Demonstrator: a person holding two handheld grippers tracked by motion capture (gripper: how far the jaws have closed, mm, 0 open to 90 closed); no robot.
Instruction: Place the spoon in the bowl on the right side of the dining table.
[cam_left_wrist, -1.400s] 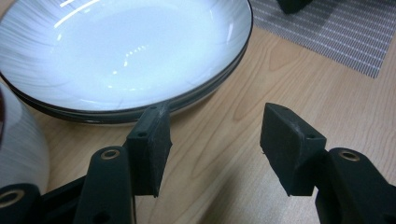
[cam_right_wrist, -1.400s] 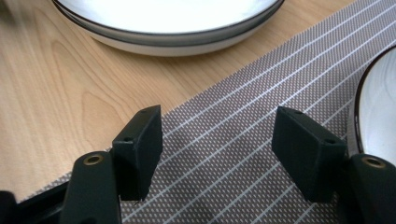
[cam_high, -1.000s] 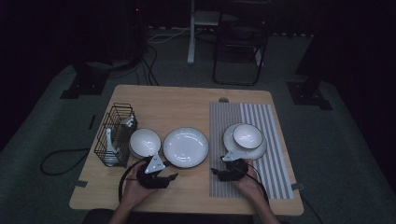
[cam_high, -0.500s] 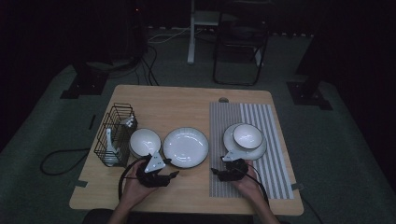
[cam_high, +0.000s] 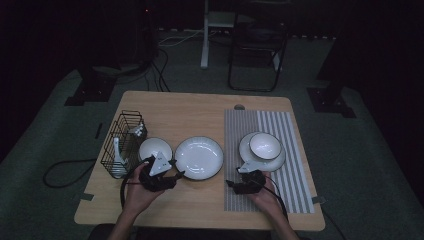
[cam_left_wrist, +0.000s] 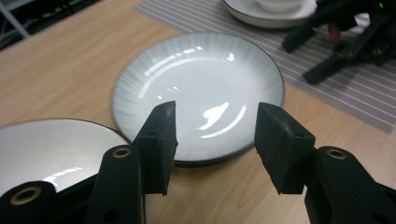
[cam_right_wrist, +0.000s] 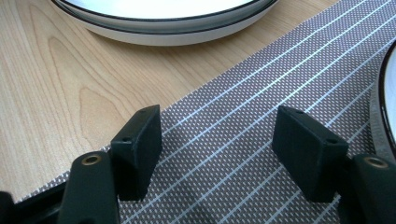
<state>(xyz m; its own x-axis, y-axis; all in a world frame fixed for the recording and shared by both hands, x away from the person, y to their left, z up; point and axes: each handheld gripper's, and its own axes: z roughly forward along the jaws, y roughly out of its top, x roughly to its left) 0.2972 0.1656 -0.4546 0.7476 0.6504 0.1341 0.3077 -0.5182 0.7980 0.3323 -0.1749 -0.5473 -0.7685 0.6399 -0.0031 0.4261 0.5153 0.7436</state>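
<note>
Two glossy round plates; ribbed striped mat.

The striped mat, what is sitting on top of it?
On the grey striped placemat sits a white black-rimmed plate with a small white bowl in it. The plate's middle is hidden under the bowl. The right tongs hover over its near edge.

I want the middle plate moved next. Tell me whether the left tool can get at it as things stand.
Probably yes. The left tool points straight at the middle plate, jaws apart with nothing between them, and bare table lies around the near rim. The small bowl sits beside it, not across the path.
</note>
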